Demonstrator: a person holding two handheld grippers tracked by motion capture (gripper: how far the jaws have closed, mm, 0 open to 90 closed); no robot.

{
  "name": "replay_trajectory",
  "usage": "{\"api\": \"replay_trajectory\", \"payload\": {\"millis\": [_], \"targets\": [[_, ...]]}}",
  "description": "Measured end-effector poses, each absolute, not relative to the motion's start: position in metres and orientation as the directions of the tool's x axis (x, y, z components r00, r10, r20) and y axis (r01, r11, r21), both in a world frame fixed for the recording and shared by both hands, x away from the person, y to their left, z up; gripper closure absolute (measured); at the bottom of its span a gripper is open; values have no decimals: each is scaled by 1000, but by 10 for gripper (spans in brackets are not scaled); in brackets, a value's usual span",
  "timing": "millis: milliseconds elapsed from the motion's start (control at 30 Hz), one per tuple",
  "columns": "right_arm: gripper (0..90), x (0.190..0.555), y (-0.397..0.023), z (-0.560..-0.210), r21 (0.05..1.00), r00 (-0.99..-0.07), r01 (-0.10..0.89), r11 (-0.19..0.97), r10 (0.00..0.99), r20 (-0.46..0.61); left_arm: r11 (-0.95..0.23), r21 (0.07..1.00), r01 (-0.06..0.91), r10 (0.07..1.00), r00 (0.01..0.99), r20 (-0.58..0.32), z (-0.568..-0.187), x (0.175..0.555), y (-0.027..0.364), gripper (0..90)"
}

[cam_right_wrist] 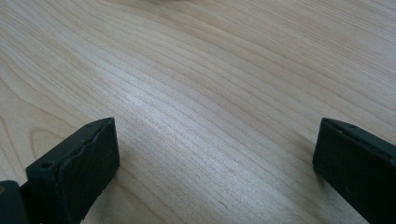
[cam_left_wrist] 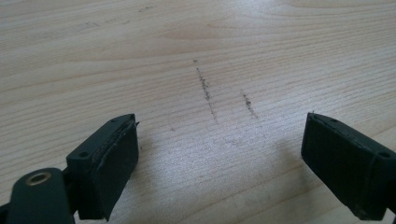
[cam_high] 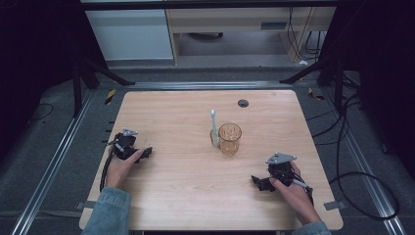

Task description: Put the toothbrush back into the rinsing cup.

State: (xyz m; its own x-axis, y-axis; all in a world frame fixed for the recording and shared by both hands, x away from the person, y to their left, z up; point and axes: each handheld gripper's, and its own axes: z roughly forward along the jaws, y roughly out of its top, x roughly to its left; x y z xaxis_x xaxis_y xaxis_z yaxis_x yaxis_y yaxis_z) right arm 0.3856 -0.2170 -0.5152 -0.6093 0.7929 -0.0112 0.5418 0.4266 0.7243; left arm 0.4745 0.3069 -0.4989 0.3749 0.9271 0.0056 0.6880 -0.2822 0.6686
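An amber see-through cup stands upright near the middle of the wooden table. A pale toothbrush leans upright against the cup's left side, its head up. My left gripper rests low on the table at the left, well away from the cup; its jaws stand wide apart over bare wood. My right gripper lies near the front right, below and right of the cup, and is open too, with nothing between its fingers.
A round dark grommet sits in the table near its far edge. Dark scuff marks streak the wood ahead of the left jaws. Cables trail on the floor at the right; metal rails run along both sides of the table.
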Motion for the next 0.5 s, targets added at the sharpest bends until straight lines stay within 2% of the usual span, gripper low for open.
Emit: {"api": "replay_trajectory", "payload": {"millis": [300,500], "targets": [[8,385,-217,-515,724,-609,542,427,793,-11,-270,722,637,929,368,22,-508,474,310,52],[8,385,-217,-515,724,-610,542,427,792,-11,-269,718,642,932,361,26,-508,475,310,26]]}}
